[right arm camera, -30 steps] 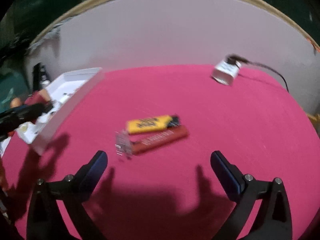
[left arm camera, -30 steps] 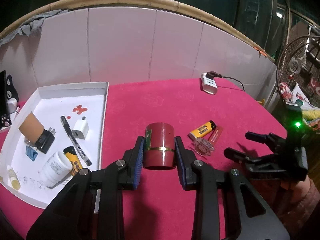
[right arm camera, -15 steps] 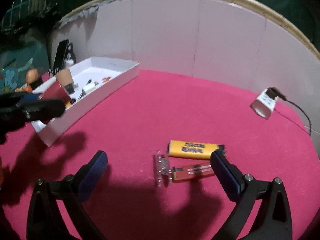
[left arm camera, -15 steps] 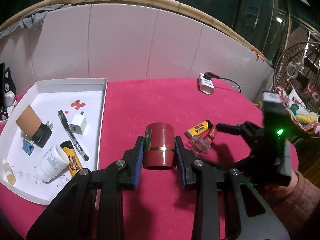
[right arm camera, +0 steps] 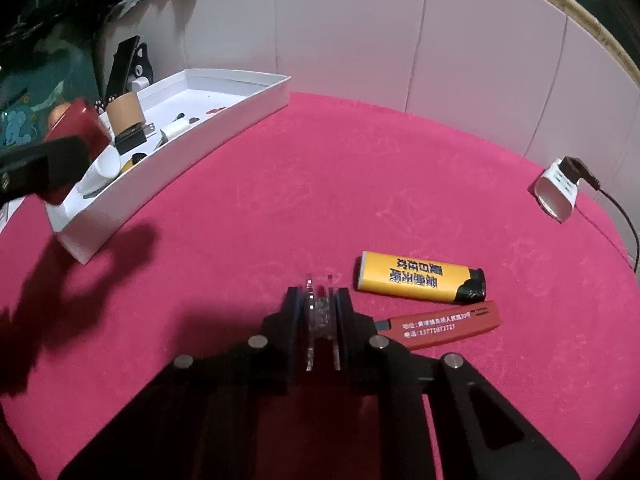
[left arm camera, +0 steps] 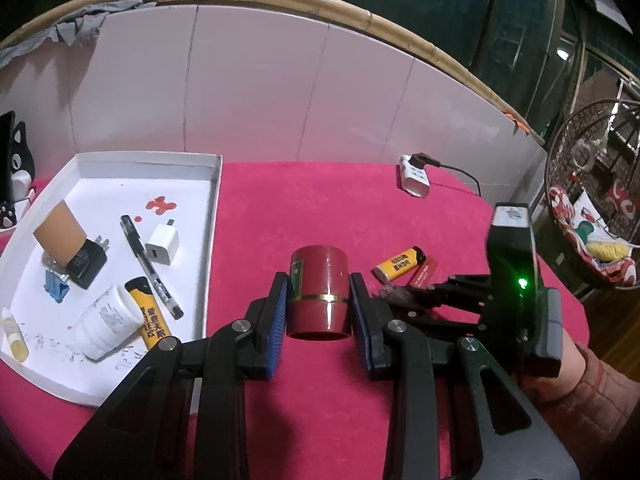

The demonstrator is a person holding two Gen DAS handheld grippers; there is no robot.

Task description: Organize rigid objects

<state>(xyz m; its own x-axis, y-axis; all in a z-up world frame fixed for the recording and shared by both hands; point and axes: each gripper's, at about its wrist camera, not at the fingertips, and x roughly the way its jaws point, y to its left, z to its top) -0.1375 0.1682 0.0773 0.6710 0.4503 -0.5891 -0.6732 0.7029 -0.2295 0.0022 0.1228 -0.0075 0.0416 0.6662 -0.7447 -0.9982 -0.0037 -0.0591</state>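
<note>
My left gripper (left arm camera: 319,300) is shut on a dark red cylindrical can (left arm camera: 319,280) with a gold band, held above the pink table to the right of the white tray (left arm camera: 212,216). My right gripper (right arm camera: 319,304) is shut on a clear plastic spool (right arm camera: 319,312) on the table. A yellow lighter (right arm camera: 420,282) and a red lighter (right arm camera: 444,326) lie just right of it. In the left wrist view the right gripper (left arm camera: 404,294) sits beside the lighters (left arm camera: 400,266).
The tray holds a pen (left arm camera: 150,264), a white charger (left arm camera: 162,246), a black plug (left arm camera: 86,264), a brown roll (left arm camera: 60,236), a white bottle (left arm camera: 106,320) and a yellow lighter (left arm camera: 150,316). A white power strip (left arm camera: 414,176) with cable lies at the back. White tile wall behind.
My right gripper moved down to the clear spool and closed on it. My left gripper stays shut on the red can, shifted slightly.
</note>
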